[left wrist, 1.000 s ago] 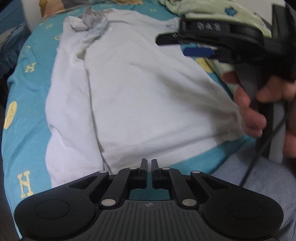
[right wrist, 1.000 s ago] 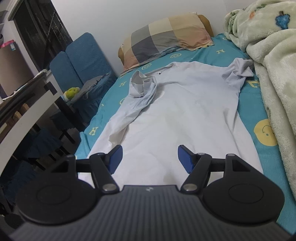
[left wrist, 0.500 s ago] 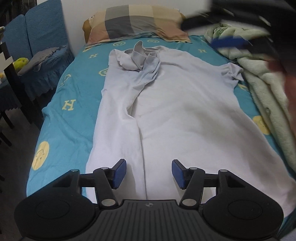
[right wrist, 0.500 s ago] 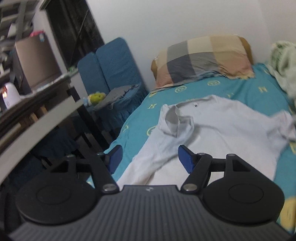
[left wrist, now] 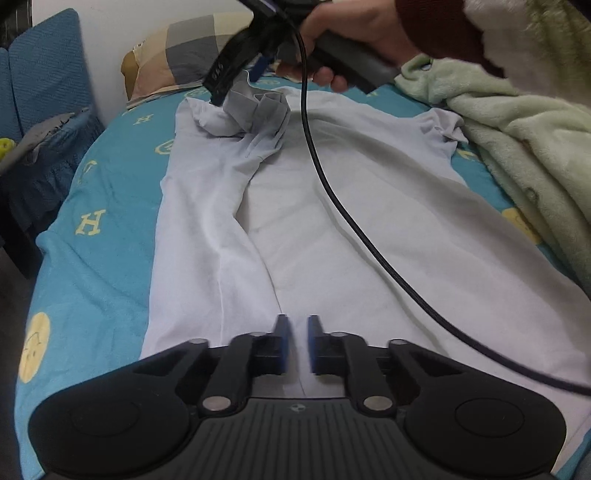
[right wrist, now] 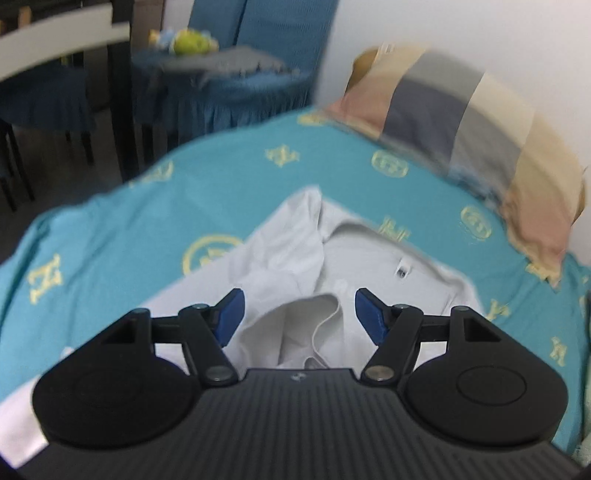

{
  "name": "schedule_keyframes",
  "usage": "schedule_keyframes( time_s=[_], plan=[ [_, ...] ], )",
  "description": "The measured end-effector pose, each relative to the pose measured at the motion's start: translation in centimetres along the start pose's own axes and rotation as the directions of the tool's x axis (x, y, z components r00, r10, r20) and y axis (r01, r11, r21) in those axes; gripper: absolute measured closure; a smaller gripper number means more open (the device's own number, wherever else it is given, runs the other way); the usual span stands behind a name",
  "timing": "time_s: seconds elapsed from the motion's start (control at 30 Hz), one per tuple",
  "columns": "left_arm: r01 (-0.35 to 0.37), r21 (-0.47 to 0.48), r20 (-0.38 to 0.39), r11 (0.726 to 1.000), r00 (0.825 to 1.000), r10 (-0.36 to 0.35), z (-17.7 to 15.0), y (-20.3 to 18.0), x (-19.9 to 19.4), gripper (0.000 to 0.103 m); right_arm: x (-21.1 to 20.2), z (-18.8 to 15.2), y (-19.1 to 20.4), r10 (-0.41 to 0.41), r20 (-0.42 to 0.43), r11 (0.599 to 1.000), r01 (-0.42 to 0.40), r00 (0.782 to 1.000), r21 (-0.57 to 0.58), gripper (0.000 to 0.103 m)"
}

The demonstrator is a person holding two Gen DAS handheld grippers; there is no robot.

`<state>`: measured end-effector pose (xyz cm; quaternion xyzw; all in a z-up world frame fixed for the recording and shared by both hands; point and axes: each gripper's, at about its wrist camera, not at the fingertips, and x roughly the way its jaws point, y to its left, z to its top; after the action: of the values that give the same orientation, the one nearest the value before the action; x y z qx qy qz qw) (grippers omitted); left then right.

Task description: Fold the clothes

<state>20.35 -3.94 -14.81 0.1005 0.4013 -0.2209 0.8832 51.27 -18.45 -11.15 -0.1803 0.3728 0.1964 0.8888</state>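
A pale grey shirt (left wrist: 369, 229) lies flat on the teal bed sheet (left wrist: 92, 258), its left side folded inward along a long ridge. One sleeve (left wrist: 255, 110) is bunched up near the collar (right wrist: 369, 236). My left gripper (left wrist: 297, 343) hangs over the hem end of that ridge, jaws a narrow gap apart with nothing between them. My right gripper (right wrist: 299, 310) is open just above the bunched sleeve (right wrist: 314, 325). In the left wrist view a hand (left wrist: 351, 26) holds the right gripper (left wrist: 240, 79) over the sleeve.
A checked pillow (right wrist: 461, 122) sits at the bed's head. A green fleece blanket (left wrist: 517, 147) is heaped along the right edge. The right gripper's black cable (left wrist: 332, 192) trails across the shirt. Blue-covered chairs (right wrist: 240, 74) stand left of the bed.
My right gripper has swung forward and down to the bunched sleeve by the collar. The left gripper's jaws went from wide open to nearly closed.
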Motion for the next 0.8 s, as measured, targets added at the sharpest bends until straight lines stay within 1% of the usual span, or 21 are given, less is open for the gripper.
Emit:
schedule_keyframes(
  time_s=[0.03, 0.07, 0.1, 0.13, 0.17, 0.23, 0.3, 0.33, 0.4, 0.47, 0.53, 0.6, 0.7, 0.73, 0.8],
  plan=[
    [0.014, -0.015, 0.0, 1.0, 1.0, -0.014, 0.1, 0.3, 0.0, 0.103, 0.5, -0.3, -0.1, 0.007, -0.031, 1.0, -0.007, 0.999, 0.0, 0.035],
    [0.021, -0.022, 0.008, 1.0, 1.0, -0.021, 0.1, 0.4, -0.2, 0.103, 0.7, -0.7, -0.1, 0.011, -0.043, 1.0, -0.011, 0.999, -0.003, 0.037],
    [0.025, -0.023, 0.019, 0.999, 1.0, -0.025, 0.1, 0.3, -0.5, 0.103, 0.4, -1.0, -0.1, 0.012, -0.033, 1.0, -0.012, 0.999, -0.009, 0.055],
    [0.029, -0.024, 0.031, 0.999, 0.999, -0.029, 0.1, 0.3, -0.8, 0.103, -0.1, -1.2, -0.2, -0.002, -0.009, 1.0, 0.002, 1.0, -0.002, 0.068],
    [0.034, -0.025, 0.043, 0.999, 0.999, -0.033, 0.2, 0.2, -1.2, 0.103, -0.7, -1.3, -0.4, -0.023, 0.019, 1.0, 0.023, 1.0, 0.014, 0.097],
    [0.042, -0.028, 0.067, 0.999, 0.997, -0.04, 0.2, 0.1, -1.8, 0.103, -2.1, -1.4, -1.1, -0.061, 0.077, 0.997, 0.058, 0.995, 0.051, 0.097],
    [0.047, -0.028, 0.097, 0.998, 0.994, -0.045, 0.3, 0.0, -2.6, 0.103, -3.7, -1.4, -2.6, -0.104, 0.132, 0.989, 0.088, 0.986, 0.123, 0.098],
    [0.051, -0.024, 0.116, 0.998, 0.992, -0.048, 0.4, -0.2, -3.1, 0.103, -4.2, -1.6, -3.6, -0.13, 0.146, 0.979, 0.103, 0.981, 0.177, 0.098],
    [0.067, -0.018, 0.146, 0.998, 0.987, -0.063, 0.5, -0.7, -3.8, 0.103, -4.8, -2.3, -5.8, -0.186, 0.157, 0.945, 0.133, 0.97, 0.3, 0.098],
    [0.103, -0.013, 0.148, 0.995, 0.984, -0.1, 0.6, -1.2, -3.9, 0.103, -4.6, -3.6, -7.7, -0.242, 0.142, 0.902, 0.168, 0.96, 0.398, 0.098],
    [0.115, 0.009, 0.142, 0.993, 0.983, -0.115, 0.5, -1.9, -3.7, 0.103, -3.7, -5.3, -8.9, -0.28, 0.109, 0.871, 0.206, 0.954, 0.445, 0.098],
    [0.119, 0.027, 0.12, 0.993, 0.985, -0.121, 0.3, -2.3, -3.1, 0.103, -2.3, -7.2, -9.8, -0.291, 0.065, 0.85, 0.227, 0.954, 0.476, 0.098],
    [0.157, -0.002, 0.07, 0.988, 0.985, -0.156, 0.0, -2.2, -1.9, 0.103, -0.3, -9.9, -10.6, -0.287, 0.013, 0.825, 0.24, 0.958, 0.511, 0.097],
    [0.166, -0.004, 0.067, 0.986, 0.984, -0.166, 0.0, -2.2, -1.7, 0.103, 0.3, -10.6, -10.7, -0.286, 0.002, 0.819, 0.244, 0.958, 0.518, 0.097],
    [0.164, 0.02, 0.08, 0.986, 0.983, -0.165, 0.0, -2.5, -1.7, 0.103, 0.7, -11.5, -10.8, -0.281, 0.006, 0.805, 0.232, 0.96, 0.546, 0.096]
  ],
)
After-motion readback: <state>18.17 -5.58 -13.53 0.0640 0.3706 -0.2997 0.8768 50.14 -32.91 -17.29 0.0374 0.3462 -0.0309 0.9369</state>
